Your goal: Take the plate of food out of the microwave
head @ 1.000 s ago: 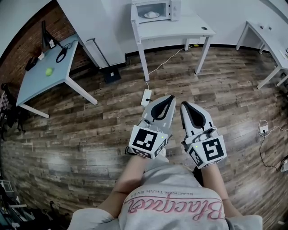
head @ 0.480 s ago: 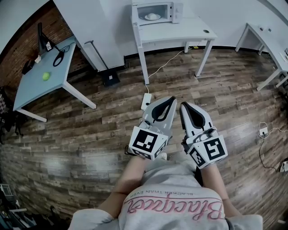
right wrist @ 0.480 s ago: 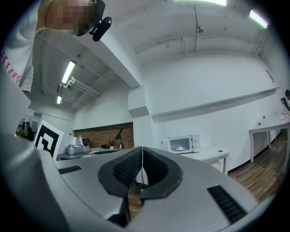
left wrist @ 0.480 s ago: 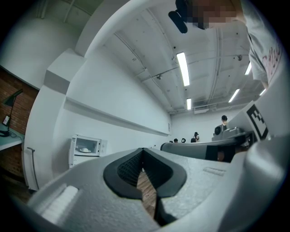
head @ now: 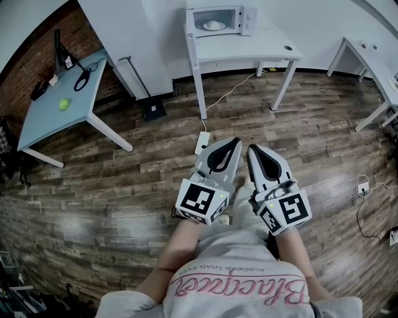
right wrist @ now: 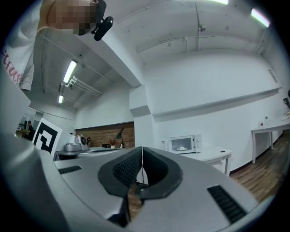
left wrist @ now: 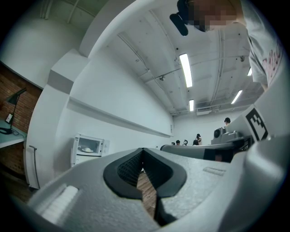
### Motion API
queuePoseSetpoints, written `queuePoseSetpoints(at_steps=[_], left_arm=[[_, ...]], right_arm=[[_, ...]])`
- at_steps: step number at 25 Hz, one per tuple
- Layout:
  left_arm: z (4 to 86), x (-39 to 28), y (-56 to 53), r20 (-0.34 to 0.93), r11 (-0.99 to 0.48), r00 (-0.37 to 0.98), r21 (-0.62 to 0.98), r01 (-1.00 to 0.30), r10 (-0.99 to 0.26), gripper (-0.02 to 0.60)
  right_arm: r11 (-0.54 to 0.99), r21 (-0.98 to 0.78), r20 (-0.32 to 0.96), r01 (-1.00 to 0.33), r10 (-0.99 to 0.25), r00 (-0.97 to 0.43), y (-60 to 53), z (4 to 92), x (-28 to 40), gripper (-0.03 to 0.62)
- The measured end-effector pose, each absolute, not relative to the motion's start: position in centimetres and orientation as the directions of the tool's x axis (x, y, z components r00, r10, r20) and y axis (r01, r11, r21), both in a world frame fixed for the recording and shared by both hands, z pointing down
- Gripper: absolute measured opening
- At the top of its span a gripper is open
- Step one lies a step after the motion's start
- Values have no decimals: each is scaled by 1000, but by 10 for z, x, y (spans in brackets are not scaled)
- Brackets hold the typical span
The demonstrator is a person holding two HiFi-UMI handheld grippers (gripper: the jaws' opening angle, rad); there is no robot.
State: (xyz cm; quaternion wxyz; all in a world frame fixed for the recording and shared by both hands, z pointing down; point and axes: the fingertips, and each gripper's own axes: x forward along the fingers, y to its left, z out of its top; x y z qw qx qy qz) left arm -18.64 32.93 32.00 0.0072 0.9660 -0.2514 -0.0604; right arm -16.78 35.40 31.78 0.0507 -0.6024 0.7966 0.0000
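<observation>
**Both tools clenched; plate sits in the far microwave**

Your left tool (head: 234, 142) and right tool (head: 251, 149) are side by side in front of you, above the wood floor (head: 112, 186). Each is clenched tip to tip with nothing between the pads.

The plate of food (head: 214, 25) lies inside the microwave (head: 241, 16), whose door stands open. The microwave is on the white counter (head: 255, 46) across the room, well apart from both tools.

The pink script on your shirt (head: 239, 282) shows upside down, and you cannot read it with any certainty.

1 green ball (head: 63, 105) rests on the blue-grey counter (head: 46, 121) at the left.
</observation>
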Motion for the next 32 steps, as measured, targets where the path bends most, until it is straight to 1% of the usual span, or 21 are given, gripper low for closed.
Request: queuePoseSetpoints(at_steps=[8,16,27,32], left_arm=[[317,-172,316,-114,-874,868,22,-485,-484,5],[315,-156,294,-117,-866,858,36,-499,-500,5],[315,-133,248,-105,-850,844,24,-527,-526,5],[319,-115,221,-91,-847,843,33,-530,-531,5]], right_arm=[[272,-75,-106,-959,-959,-264,339,318,-151,14],[283,-62,-94,-957,-956,-277,319,320,-133,12],[329,-11,-83,-944,-941,-327,268,315,-117,12],[319,-19,-90,-947,-944,-316,239,314,-99,12]])
